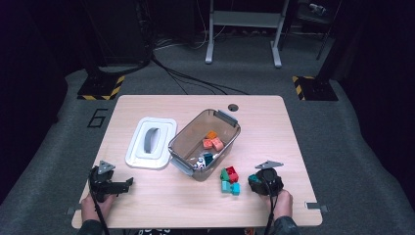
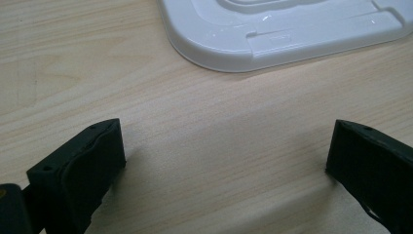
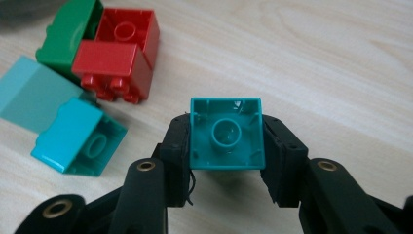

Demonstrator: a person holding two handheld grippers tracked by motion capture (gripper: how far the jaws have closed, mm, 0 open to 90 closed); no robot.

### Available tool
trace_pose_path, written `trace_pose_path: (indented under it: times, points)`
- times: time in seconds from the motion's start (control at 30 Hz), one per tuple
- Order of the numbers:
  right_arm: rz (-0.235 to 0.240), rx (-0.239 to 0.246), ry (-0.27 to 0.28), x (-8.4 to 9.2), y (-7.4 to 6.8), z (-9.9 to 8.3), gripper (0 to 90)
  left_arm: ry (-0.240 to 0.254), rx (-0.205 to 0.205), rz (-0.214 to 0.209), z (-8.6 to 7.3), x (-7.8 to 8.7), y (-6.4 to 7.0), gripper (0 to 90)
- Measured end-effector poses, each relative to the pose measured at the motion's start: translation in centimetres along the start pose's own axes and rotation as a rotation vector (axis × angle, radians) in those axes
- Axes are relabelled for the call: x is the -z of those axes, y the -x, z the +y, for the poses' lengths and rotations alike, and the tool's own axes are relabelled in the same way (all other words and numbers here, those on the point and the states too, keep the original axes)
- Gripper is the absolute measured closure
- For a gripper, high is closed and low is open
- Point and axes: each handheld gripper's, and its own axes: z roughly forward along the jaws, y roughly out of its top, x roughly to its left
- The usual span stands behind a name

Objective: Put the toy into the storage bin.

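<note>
Right gripper [image 3: 226, 146] fingers clamped on teal block [image 3: 227, 132], hollow side facing camera, low over surface [image 1: 161, 196] beside loose block pile [image 1: 230, 180], likely bound for bin [image 1: 204, 143]. Left gripper [image 2: 224, 151] fingers wide, empty, parked near lid [image 2: 292, 34].

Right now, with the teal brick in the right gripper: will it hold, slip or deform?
The teal brick looks like hard hollow plastic, so probably stiff and light. The right gripper presses its flat side walls squarely, so it likely holds. Its glossy walls might slip under a weak squeeze.
</note>
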Motion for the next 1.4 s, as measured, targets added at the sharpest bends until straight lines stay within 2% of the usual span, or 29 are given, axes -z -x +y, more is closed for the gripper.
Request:
trace_pose_path:
  times: [0.03,0.17,0.2,0.23,0.37,0.5,0.77,1.33,1.4]
  points:
    - [-0.001,-0.013,0.001,0.2,0.1,0.2,59.0,0.004,-0.004,0.002,0.0,0.0,0.0,0.4]
    - [-0.001,-0.014,0.019,0.5,0.5,1.1,58.9,-0.007,-0.004,0.001,0.0,0.1,0.0,0.5]
    - [0.002,-0.019,0.017,0.5,0.5,1.4,58.9,0.005,-0.001,0.005,0.0,0.0,0.0,0.4]
    - [-0.005,-0.005,0.018,0.6,0.5,1.7,58.9,-0.008,-0.005,0.000,0.0,0.1,0.0,0.4]
    - [0.001,-0.007,0.029,1.2,0.4,3.1,58.9,-0.007,-0.004,0.000,0.0,0.1,0.0,0.4]
    - [-0.008,0.011,0.049,1.6,0.4,4.4,58.9,-0.004,-0.003,-0.002,0.0,0.1,0.0,0.6]
    - [-0.007,-0.007,0.071,2.3,0.5,6.4,58.9,0.002,-0.003,-0.003,0.0,0.1,0.0,1.2]
    - [-0.022,-0.010,0.109,4.0,0.9,10.3,58.9,0.009,0.000,-0.005,-0.1,0.0,0.1,1.1]
    - [-0.021,0.000,0.117,4.3,0.9,10.9,58.9,-0.001,-0.015,-0.006,0.0,0.1,0.0,1.2]
